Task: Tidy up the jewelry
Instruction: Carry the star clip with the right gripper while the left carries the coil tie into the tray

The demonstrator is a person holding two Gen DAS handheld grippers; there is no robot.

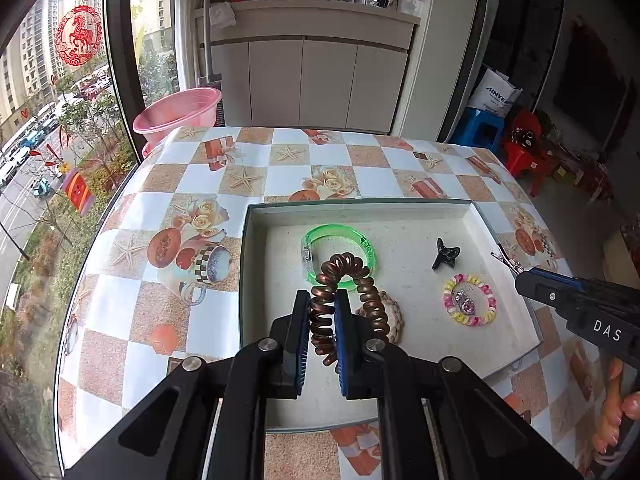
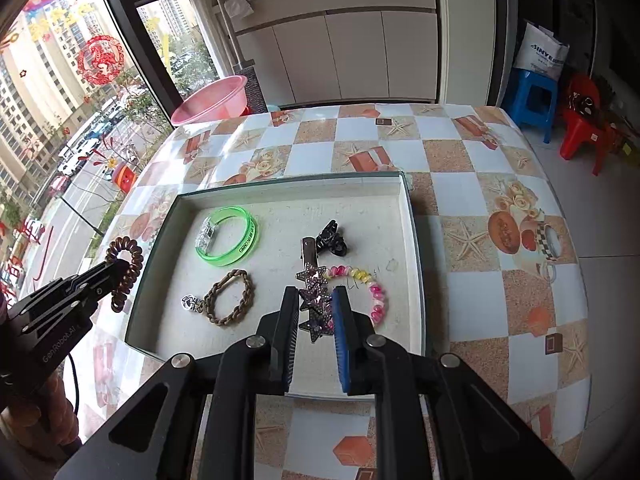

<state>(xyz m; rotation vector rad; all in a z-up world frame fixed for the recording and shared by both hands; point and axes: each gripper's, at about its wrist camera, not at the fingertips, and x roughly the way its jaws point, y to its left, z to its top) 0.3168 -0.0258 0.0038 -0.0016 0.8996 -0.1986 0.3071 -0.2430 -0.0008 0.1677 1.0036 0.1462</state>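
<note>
Both hand-held grippers loaded above the tray

Left hand-held gripper pinches a brown coil hair tie; right hand-held gripper clamps a star hair clip, partly hiding the beaded bracelet in the tray on the worktop.

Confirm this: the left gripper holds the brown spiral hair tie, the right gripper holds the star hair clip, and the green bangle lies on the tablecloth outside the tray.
One detail is wrong. The green bangle lies inside the tray, not outside on the tablecloth; the right wrist view shows it. The rest stands: the left gripper holds the brown spiral hair tie, and the right gripper holds the star hair clip.
</note>
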